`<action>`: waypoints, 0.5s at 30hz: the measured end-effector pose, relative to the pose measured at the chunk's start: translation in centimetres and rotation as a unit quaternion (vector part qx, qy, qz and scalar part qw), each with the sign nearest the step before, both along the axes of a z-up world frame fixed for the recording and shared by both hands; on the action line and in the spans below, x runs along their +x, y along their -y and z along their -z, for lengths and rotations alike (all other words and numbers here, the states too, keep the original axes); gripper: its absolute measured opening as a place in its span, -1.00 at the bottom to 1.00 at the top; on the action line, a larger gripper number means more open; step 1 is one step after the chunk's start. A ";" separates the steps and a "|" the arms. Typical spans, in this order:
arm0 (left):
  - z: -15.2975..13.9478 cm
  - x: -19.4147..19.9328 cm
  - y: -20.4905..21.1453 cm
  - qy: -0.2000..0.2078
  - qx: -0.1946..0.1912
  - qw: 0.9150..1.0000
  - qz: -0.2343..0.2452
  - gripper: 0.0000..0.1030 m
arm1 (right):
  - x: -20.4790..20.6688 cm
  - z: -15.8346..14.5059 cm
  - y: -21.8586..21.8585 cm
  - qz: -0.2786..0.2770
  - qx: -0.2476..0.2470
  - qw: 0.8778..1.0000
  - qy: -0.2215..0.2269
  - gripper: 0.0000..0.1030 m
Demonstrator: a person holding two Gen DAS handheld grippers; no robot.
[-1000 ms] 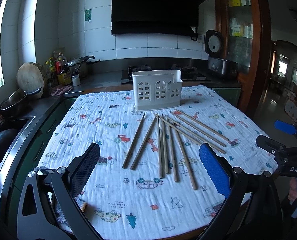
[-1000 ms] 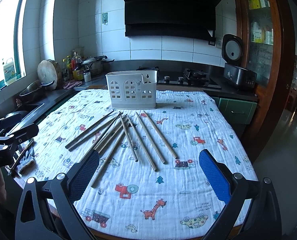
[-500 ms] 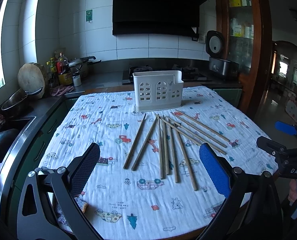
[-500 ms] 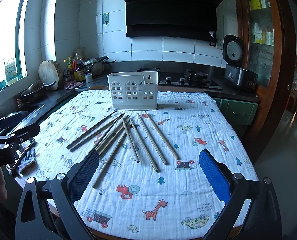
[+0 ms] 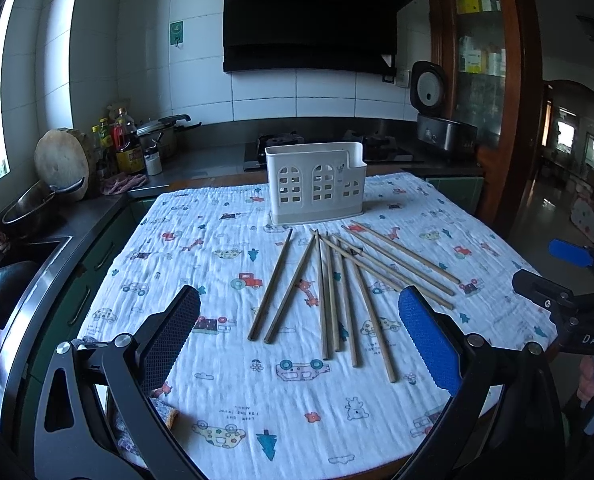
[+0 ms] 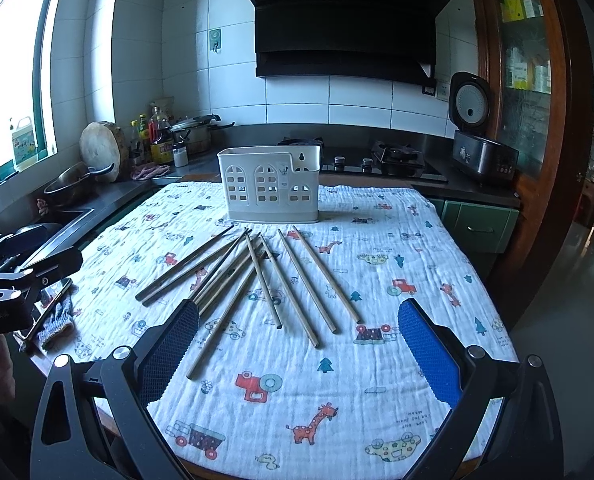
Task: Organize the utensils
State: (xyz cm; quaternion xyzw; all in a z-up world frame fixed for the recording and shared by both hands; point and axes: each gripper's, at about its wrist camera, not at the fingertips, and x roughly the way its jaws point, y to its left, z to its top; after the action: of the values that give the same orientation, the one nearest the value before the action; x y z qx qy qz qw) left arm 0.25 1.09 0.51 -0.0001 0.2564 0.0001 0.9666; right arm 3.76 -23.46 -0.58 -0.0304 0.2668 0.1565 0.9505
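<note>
Done: nothing, as far as the views showed; the white holder (image 5: 316, 184) stood in the upper middle of the frame, and no stick could be seen standing in it.
Left to do: every chopstick (image 5: 325, 292) lay loose on the printed cloth (image 5: 217, 380), fanned out in the centre of the frame just in front of the holder, several crossing one another.
Left tongs (image 5: 297, 344): spread wide and empty, low in the frame, short of the sticks' near ends.
Right tongs (image 6: 297, 344): likewise spread and empty, at the bottom of the frame above the worktop (image 6: 413, 189).
Judgement: the task looked to be at its very start, with the first pickup not yet made.
</note>
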 end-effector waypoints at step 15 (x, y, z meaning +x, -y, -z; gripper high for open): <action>0.4 1.2 -1.0 0.001 0.003 1.000 -0.016 0.90 | 1.2 1.4 -0.5 -0.021 -0.003 1.000 -0.003 0.87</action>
State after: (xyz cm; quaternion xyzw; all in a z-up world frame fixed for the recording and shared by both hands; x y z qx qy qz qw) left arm 1.43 2.08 0.15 -0.0013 0.2550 0.0166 0.9668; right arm 4.91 -22.94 -2.01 -0.0378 0.2693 0.1755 0.9462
